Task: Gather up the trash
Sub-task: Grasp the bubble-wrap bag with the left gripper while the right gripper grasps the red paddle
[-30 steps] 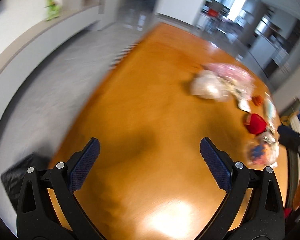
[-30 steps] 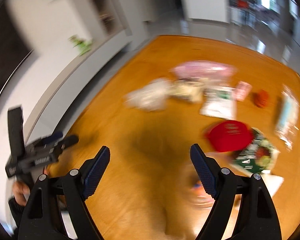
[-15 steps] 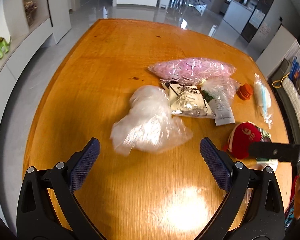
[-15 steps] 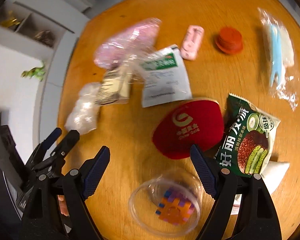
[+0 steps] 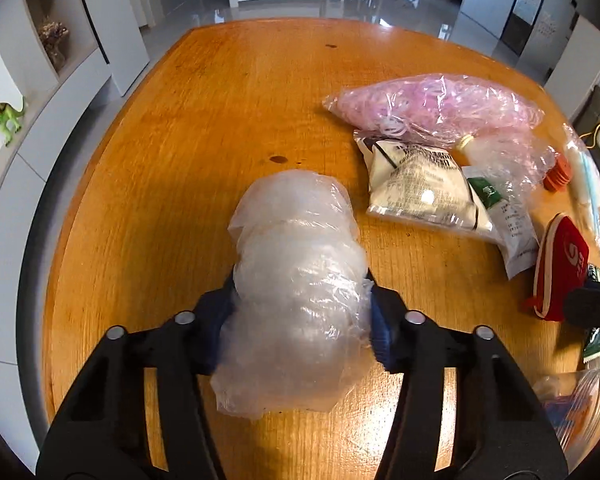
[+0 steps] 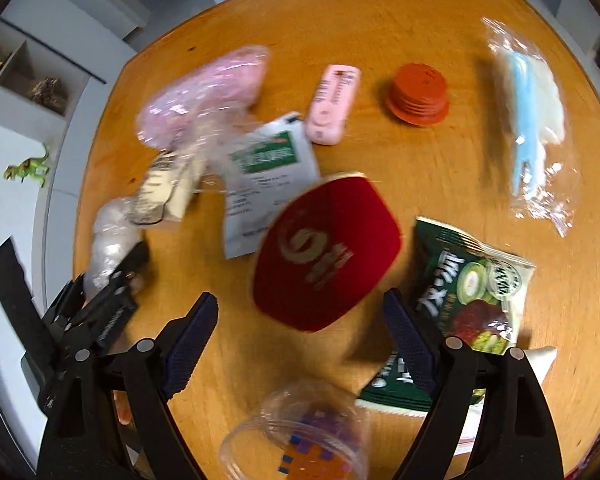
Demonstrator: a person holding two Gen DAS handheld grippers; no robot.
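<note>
Crumpled plastic bag [image 5: 296,280] on table [image 5: 188,128], left of printed pouch [image 5: 420,184], before shredded-plastic bag [image 5: 440,106].

You see a honey-orange wood-grain surface [image 5: 228,128] carrying a milky clear bag [image 5: 296,280]; right of that bag lie a pink translucent bag [image 5: 440,104], a red pouch [image 6: 324,252] with white lettering, and a green printed snack packet [image 6: 472,288].

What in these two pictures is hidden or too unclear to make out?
- Left wrist view: the clear crumpled bag hides the left gripper pads as its jaws close around it.
- Left wrist view: the clear plastic cup is cut off by the lens edge.
- Right wrist view: print on the white sachet is blurred.
- Right wrist view: the green snack packet partly hides the right gripper's finger.
</note>
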